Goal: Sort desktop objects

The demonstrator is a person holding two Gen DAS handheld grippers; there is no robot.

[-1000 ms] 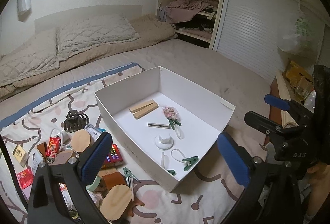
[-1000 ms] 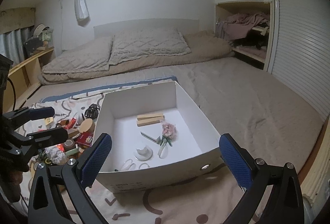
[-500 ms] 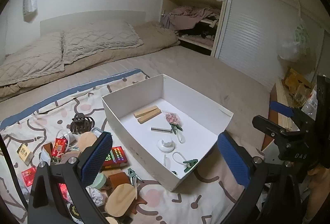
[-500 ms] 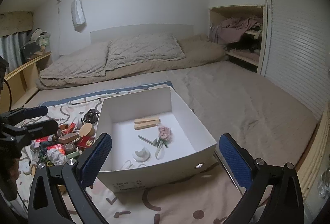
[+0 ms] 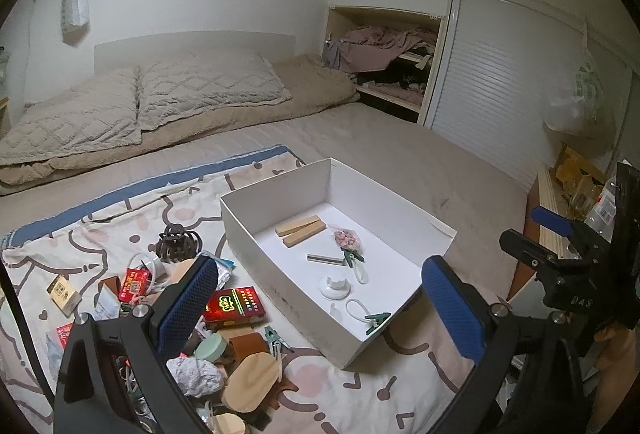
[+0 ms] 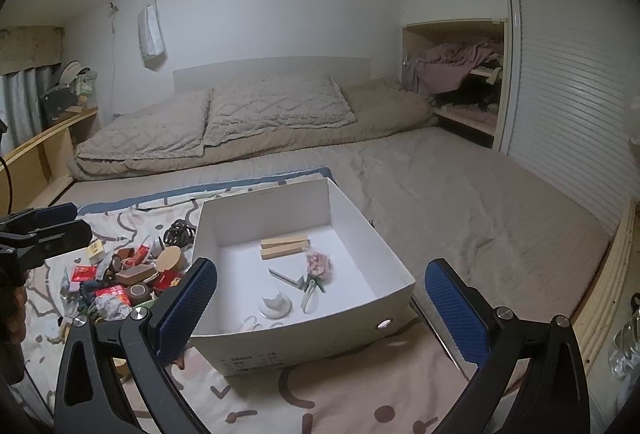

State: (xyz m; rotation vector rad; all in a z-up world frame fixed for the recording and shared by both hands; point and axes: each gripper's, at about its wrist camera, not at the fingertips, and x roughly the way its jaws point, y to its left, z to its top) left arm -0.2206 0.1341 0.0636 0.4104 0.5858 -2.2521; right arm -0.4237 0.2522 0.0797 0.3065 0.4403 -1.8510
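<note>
Between picks: I am holding both grippers, left gripper point(image 5: 320, 308) and right gripper point(image 6: 322, 308), spread, empty; next, clutter point(image 5: 224, 318) at eight o'clock into box point(image 5: 256, 234).

I can't read the label print on the white box's point(image 6: 304, 338) near wall at lower centre. My left finger point(image 5: 188, 308) covers part of the clutter pile point(image 5: 224, 366) at lower left, and the frame's bottom edge cuts the pile off.
</note>
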